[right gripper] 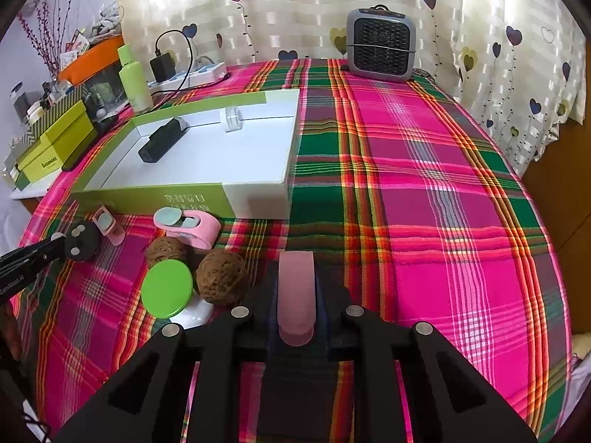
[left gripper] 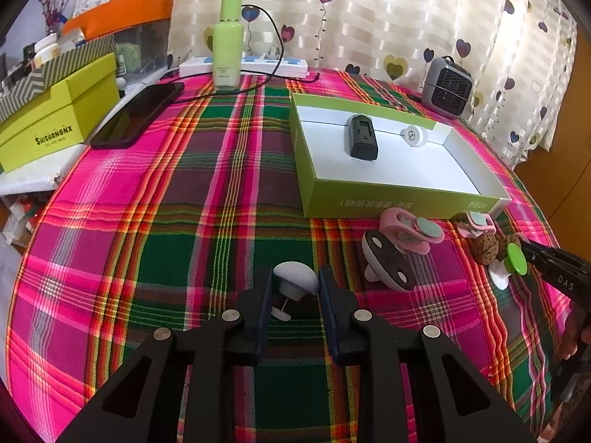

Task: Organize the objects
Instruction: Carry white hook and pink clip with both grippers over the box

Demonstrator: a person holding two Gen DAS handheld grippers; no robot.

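Over plaid cloth (right gripper: 424, 192), pink clip (right gripper: 296, 295) seemingly points away lengthwise.

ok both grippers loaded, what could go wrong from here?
The left gripper pinches only the rounded cap of the white pin-like piece; it might slip or twist out. The right gripper, holding the pink clip, sits close to the walnut and green-topped piece and could knock them.

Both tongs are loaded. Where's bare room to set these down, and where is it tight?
Inside the green box, the white floor near its front wall, this side of the black device and white disc, is free. The cloth right of the box, before the grey heater, is open too. Crowded: the strip before the box, among pink clips, walnuts and green-capped piece.
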